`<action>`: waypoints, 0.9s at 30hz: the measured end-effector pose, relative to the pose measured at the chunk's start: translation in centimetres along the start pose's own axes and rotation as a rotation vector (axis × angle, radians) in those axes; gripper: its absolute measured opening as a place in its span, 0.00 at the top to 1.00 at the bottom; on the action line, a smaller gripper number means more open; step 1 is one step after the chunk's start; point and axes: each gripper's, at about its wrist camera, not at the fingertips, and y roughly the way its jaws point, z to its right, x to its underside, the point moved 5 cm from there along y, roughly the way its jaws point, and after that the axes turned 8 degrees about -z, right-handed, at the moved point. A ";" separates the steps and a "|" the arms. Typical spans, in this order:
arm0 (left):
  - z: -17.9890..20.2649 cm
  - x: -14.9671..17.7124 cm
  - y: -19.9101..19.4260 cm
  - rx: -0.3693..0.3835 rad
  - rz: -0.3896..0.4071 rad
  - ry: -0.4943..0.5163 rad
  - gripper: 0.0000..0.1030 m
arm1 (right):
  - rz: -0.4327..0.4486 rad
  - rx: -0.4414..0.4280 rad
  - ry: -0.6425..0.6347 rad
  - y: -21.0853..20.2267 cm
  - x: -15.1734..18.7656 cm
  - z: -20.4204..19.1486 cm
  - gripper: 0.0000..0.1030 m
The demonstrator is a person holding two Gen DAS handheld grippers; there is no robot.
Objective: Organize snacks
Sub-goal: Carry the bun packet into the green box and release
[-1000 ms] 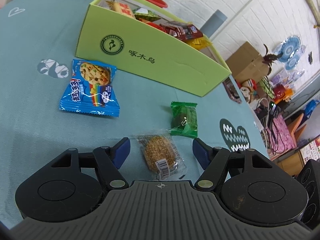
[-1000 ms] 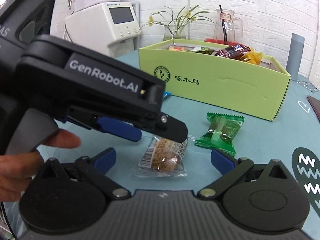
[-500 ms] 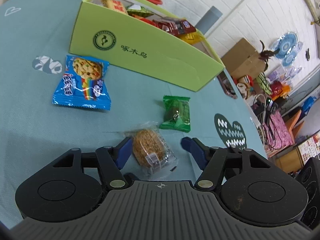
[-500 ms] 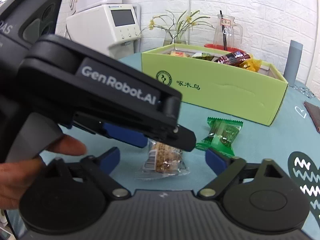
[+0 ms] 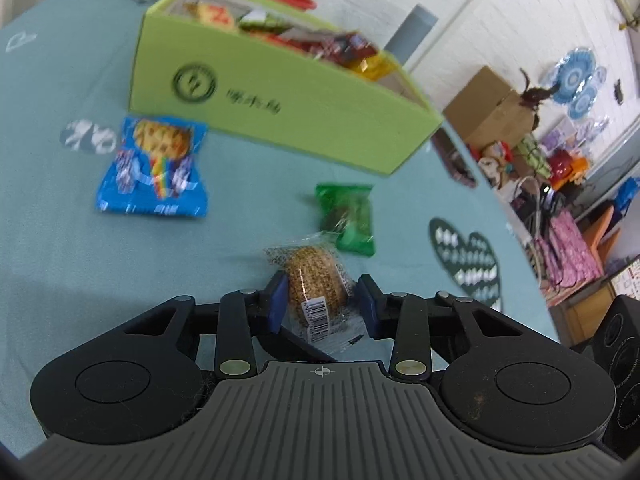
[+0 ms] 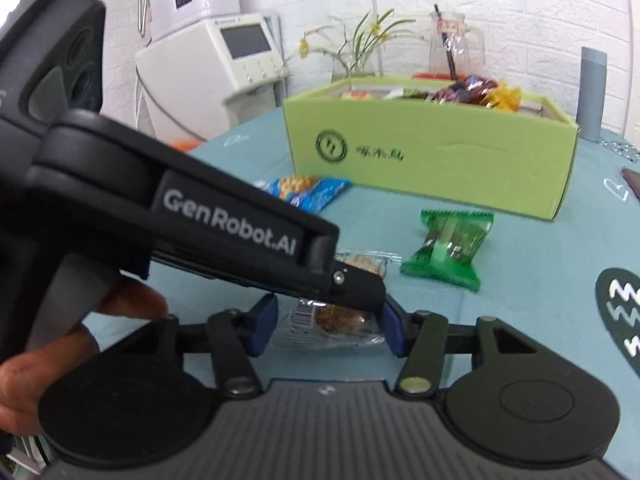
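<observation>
— So where's the cake [image 5: 316, 280] now?
— Low on the bench [image 5: 60, 240], in its clear wrapper, between both sets of tongs. The left tongs [image 5: 322, 304] have just been closing, and their blue pads press the cake from either side.
— And the right tongs [image 6: 326, 326]?
— They've just been closing too — pads against the ends of the same wrapper, under the left tongs' black arm. A hand [image 6: 60, 344] shows at the left edge.
— The rest of the snacks?
— A green pack [image 5: 348, 218] lies just beyond the cake, a blue pack [image 5: 154, 170] further left. Behind them stands the green box [image 5: 280, 108], already holding several snacks.
</observation>
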 end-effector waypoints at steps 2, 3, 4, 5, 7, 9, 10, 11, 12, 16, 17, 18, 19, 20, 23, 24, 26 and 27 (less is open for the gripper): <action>1.1 -1.8 -1.0 0.016 0.036 0.028 0.85 | 0.049 0.013 -0.015 -0.8 -1.7 0.6 0.45; 1.6 -3.0 -1.4 0.021 0.055 0.042 0.84 | 0.075 0.018 -0.028 -1.1 -2.9 0.9 0.45; 2.1 -4.3 -1.8 0.023 0.078 0.058 0.84 | 0.099 0.023 -0.042 -1.2 -4.2 1.3 0.44; 2.5 -5.6 -2.1 0.020 0.100 0.072 0.84 | 0.123 0.027 -0.057 -1.0 -5.7 1.7 0.44; 3.0 -8.7 -2.6 0.005 0.152 0.101 0.84 | 0.166 0.034 -0.086 -0.4 -8.6 2.4 0.44; 2.9 -12.1 -2.4 -0.013 0.183 0.108 0.84 | 0.186 0.030 -0.095 0.9 -11.6 3.5 0.44; 2.7 -13.6 -2.1 -0.019 0.190 0.105 0.84 | 0.190 0.024 -0.090 1.7 -12.8 4.0 0.44; 2.3 -15.1 -1.7 -0.023 0.198 0.098 0.84 | 0.192 0.019 -0.085 2.6 -13.9 4.5 0.44; 1.9 -16.2 -1.2 -0.029 0.202 0.099 0.84 | 0.191 0.023 -0.087 3.5 -14.9 4.9 0.44; 0.3 -18.5 1.0 -0.059 0.199 0.097 0.84 | 0.173 0.032 -0.098 6.4 -16.6 6.0 0.44; -0.2 -18.8 1.5 -0.062 0.195 0.094 0.84 | 0.166 0.029 -0.100 6.9 -16.6 6.2 0.44; -0.6 -18.9 2.0 -0.062 0.193 0.092 0.84 | 0.161 0.027 -0.099 7.4 -16.5 6.4 0.44; -0.9 -19.0 2.5 -0.068 0.189 0.092 0.84 | 0.152 0.024 -0.098 8.0 -16.6 6.6 0.44; -1.2 -19.1 2.9 -0.074 0.187 0.091 0.84 | 0.146 0.026 -0.099 8.6 -16.7 6.7 0.44; -1.6 -19.1 3.6 -0.103 0.187 0.106 0.82 | 0.134 0.030 -0.109 10.0 -16.7 6.6 0.41; -1.6 -19.0 3.6 -0.118 0.193 0.114 0.80 | 0.136 0.035 -0.114 10.2 -16.8 6.5 0.39; -1.2 -18.9 2.6 -0.125 0.225 0.129 0.78 | 0.159 0.052 -0.130 9.3 -17.0 6.5 0.34; -0.9 -18.7 1.6 -0.109 0.249 0.134 0.76 | 0.179 0.060 -0.134 8.1 -17.0 6.4 0.33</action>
